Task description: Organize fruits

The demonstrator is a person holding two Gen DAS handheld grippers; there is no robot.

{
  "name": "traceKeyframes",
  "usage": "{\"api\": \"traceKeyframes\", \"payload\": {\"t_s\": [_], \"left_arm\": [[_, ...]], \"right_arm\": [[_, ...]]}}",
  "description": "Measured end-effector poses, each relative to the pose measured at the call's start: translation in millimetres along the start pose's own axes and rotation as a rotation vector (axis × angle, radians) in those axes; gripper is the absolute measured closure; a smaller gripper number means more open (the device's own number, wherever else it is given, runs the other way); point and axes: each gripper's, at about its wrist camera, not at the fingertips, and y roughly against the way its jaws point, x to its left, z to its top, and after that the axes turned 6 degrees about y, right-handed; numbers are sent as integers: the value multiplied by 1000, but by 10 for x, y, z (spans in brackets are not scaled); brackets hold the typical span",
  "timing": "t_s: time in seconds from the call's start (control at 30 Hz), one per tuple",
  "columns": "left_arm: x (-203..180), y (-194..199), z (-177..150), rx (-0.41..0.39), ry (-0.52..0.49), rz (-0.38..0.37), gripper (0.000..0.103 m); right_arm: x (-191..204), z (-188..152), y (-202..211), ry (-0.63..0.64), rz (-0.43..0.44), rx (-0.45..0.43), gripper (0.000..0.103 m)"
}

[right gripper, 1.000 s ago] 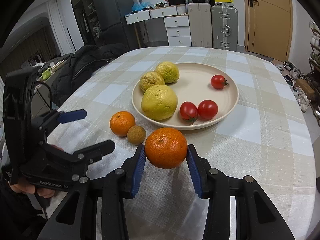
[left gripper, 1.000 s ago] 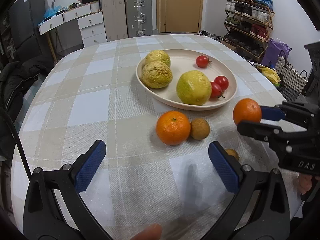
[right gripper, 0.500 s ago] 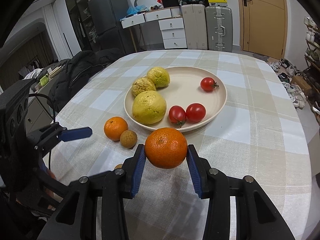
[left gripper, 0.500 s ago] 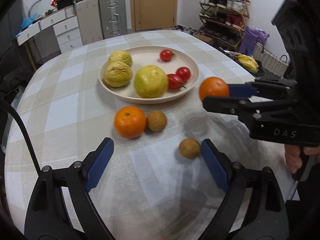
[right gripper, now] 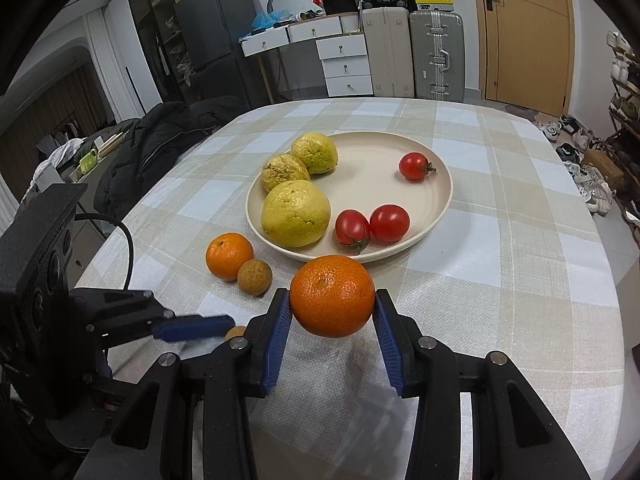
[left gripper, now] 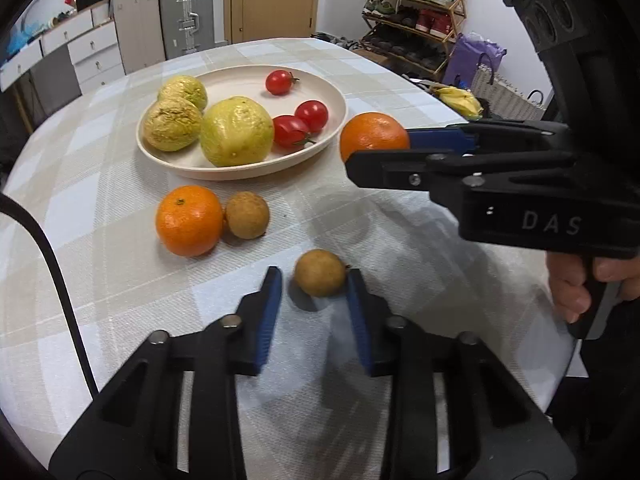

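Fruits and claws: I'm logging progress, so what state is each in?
Right claw: shut on held orange, lifted.
Left claw: open around a brown fruit, right finger touching.
Second orange: on cloth, against another brown fruit.
Plate: holds three yellow fruits, three tomatoes.

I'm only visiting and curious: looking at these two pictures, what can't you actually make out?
- Small brown round fruit between the left gripper fingers: whether the blue pads touch it is unclear; the right wrist view shows only a sliver behind that gripper's blue finger.
- Underside of the orange mandarin held in the right gripper: hidden in both views.
- Back of the cream round plate: partly hidden by three yellow-green fruits.
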Motion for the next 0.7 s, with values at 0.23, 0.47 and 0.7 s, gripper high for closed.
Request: {"api": "traceKeyframes", "payload": {"t_s": [0.23, 0.47, 0.7], "left_arm": [[-13, 48, 23, -26, -6, -11, 80], [78, 226, 95, -125, 24, 32, 80], [237, 387, 176, -200, 79, 59, 80]], "right_arm": [[-3, 2, -1, 0, 0, 1, 60], [-16, 7, 30, -8, -4, -29, 60], [-29, 36, 138, -33, -3, -112, 60]]}}
